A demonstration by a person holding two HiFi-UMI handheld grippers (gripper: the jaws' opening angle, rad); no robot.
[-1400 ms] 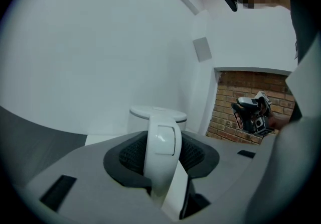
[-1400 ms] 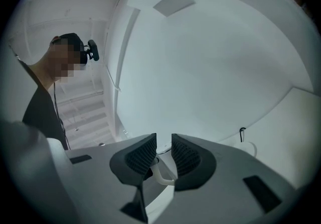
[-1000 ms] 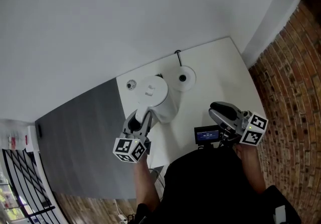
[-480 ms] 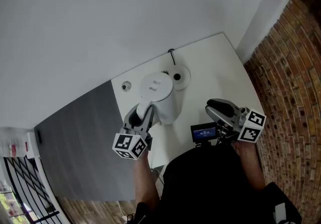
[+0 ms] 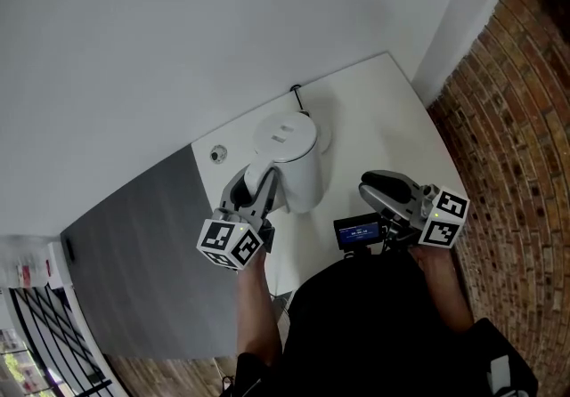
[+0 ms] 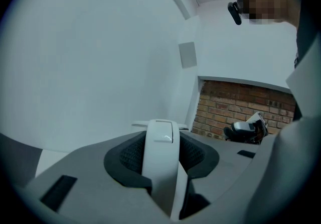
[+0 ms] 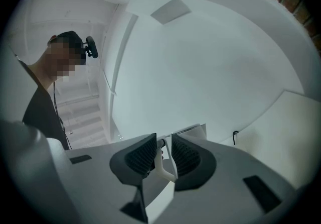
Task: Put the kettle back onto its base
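Both pads of the left gripper (image 6: 160, 151) clamp the handle (image 6: 161, 178) of the kettle (image 5: 290, 155). The right gripper (image 7: 163, 153) idles, its jaws a narrow gap apart and empty. Since a second ago we have carried the kettle rightward, so it now covers most of its base (image 5: 325, 135); we judge only the lowering remains. Around it lie the white table (image 5: 392, 119), a white wall (image 5: 178, 21) and brick (image 5: 512, 93).

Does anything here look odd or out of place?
Nothing stands out. The kettle is upright over its base, its handle clamped between the jaws of the left gripper. No spill or damage shows.
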